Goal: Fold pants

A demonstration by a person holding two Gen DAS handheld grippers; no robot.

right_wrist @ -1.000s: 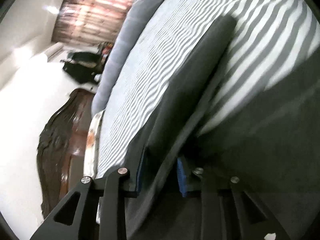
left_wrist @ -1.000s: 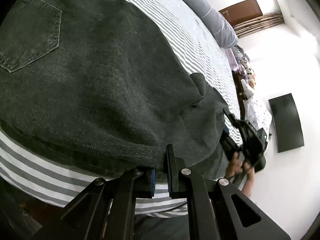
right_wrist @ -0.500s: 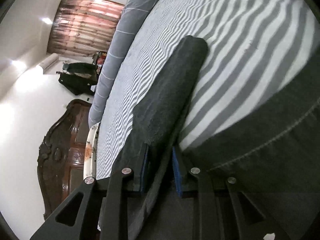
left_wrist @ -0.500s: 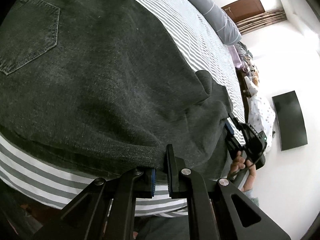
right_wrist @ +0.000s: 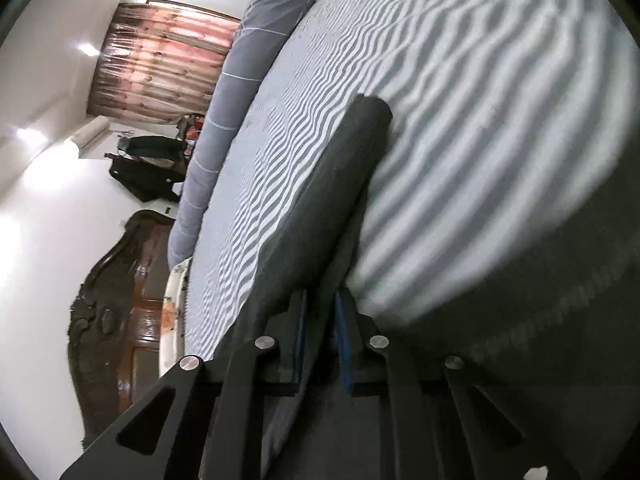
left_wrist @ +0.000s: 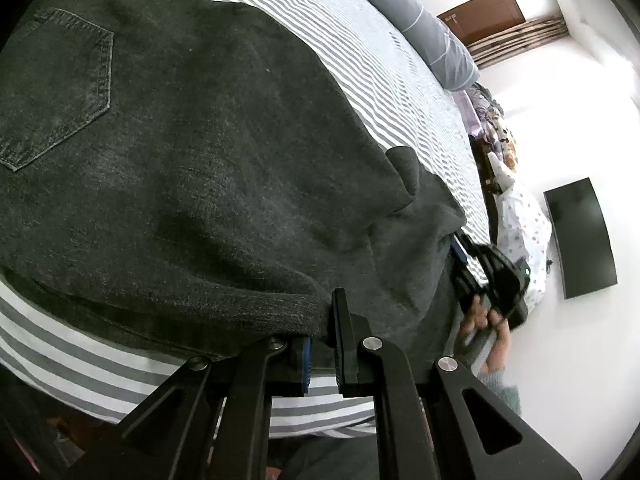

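Here the dark charcoal denim pants lie spread on the grey-and-white striped bed, back pocket up, with one edge hanging toward the bed's near side. Our left tongs are clamped on a doubled, rolled edge of the cloth at that near side. Our right tongs have just been closing, and a fold of the same dark fabric stands between the pads; from the left wrist view they sit at the far corner of the pants, pinching it, with the hand behind.

We judge the denim thick, soft and fairly heavy: it drapes, sags between two holds and will drag on the bedsheet rather than slide. It is not fragile and not slippery, so a firm pinch suffices. The best holds seem to be the hems and seams, where the layers are doubled and stiff. A long grey bolster lies well apart, along the far edge.
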